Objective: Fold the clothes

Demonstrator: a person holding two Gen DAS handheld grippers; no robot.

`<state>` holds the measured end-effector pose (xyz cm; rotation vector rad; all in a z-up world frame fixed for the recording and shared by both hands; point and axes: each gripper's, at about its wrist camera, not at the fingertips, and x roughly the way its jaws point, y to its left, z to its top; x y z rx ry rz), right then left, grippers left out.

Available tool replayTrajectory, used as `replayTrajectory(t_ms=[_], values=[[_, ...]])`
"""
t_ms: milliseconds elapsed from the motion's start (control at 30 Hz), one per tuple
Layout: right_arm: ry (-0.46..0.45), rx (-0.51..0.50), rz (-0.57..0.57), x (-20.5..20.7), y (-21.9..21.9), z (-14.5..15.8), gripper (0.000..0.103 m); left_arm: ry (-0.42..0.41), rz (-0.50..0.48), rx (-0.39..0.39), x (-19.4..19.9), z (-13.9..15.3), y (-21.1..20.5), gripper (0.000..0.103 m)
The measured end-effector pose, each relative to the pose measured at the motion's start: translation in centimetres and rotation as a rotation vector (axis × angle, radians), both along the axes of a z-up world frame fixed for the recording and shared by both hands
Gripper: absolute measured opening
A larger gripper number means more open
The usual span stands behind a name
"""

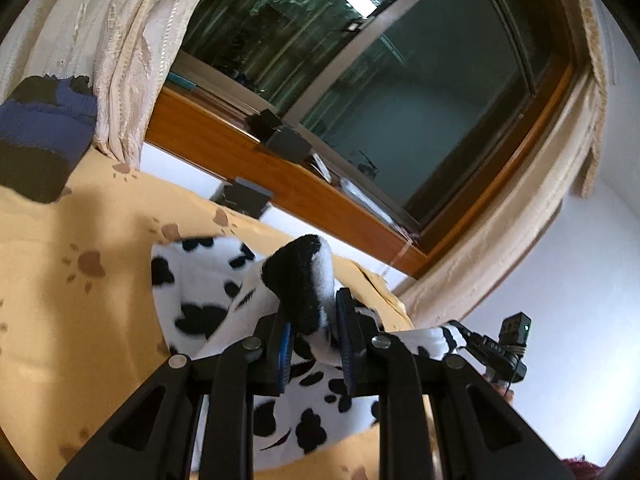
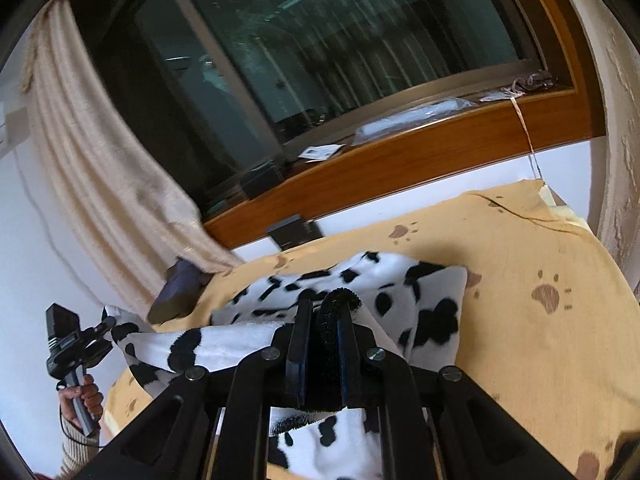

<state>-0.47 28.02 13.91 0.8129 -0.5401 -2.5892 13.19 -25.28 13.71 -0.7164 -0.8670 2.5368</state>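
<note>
The left hand-held gripper (image 1: pixel 310 320) grasps the cow-print garment (image 1: pixel 192 280); we see the right hand-held gripper (image 2: pixel 325 320) clenched on it too, above the yellow bed (image 2: pixel 520 340).

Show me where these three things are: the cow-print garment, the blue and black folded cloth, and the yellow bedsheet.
cow-print garment (image 2: pixel 432 308), right wrist view, on the spread part lying on the bed.
blue and black folded cloth (image 1: pixel 44 128), left wrist view, on its blue band.
yellow bedsheet (image 2: pixel 532 360), right wrist view, on a bare part.
</note>
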Motion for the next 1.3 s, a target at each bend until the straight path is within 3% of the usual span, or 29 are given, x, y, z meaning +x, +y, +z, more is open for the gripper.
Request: replayTrajectory(t_ms=[433, 767, 867, 967, 1033, 1067, 1167, 1233, 1300], values=[[-0.119, -0.002, -0.081, -11.1, -0.5, -3.8, 0.012, -0.121, 0.100, 0.040, -11.7, -4.7, -3.0, 0.019], [-0.250, 0.015, -0.150, -17.2, -0.6, -8.4, 0.012, -0.246, 0.120, -0.023, -17.7, -8.5, -3.0, 0.018], [-0.291, -0.055, -0.160, -18.1, 0.2, -9.7, 0.014, -0.303, 0.153, -0.046, -18.8, -9.7, -3.3, 0.018], [-0.297, -0.086, -0.165, -18.5, 0.7, -10.1, 0.028, -0.338, 0.180, -0.012, -19.0, -11.0, -4.5, 0.020], [-0.274, -0.063, -0.199, -18.0, 1.2, -9.5, 0.077, -0.349, 0.198, 0.018, -18.8, -11.6, -5.3, 0.026], [-0.258, -0.065, -0.213, -17.8, 1.6, -9.2, 0.082, -0.349, 0.212, 0.036, -18.5, -11.7, -5.9, 0.034], [-0.182, -0.065, -0.230, -16.7, 2.8, -7.9, 0.082, -0.330, 0.255, 0.103, -17.3, -11.8, -7.7, 0.056], [-0.150, -0.050, -0.219, -16.3, 3.3, -7.3, 0.082, -0.299, 0.279, 0.133, -16.5, -11.4, -8.7, 0.066], [-0.129, -0.018, -0.192, -16.2, 3.2, -6.9, 0.082, -0.273, 0.243, 0.141, -16.1, -10.8, -8.8, 0.071]])
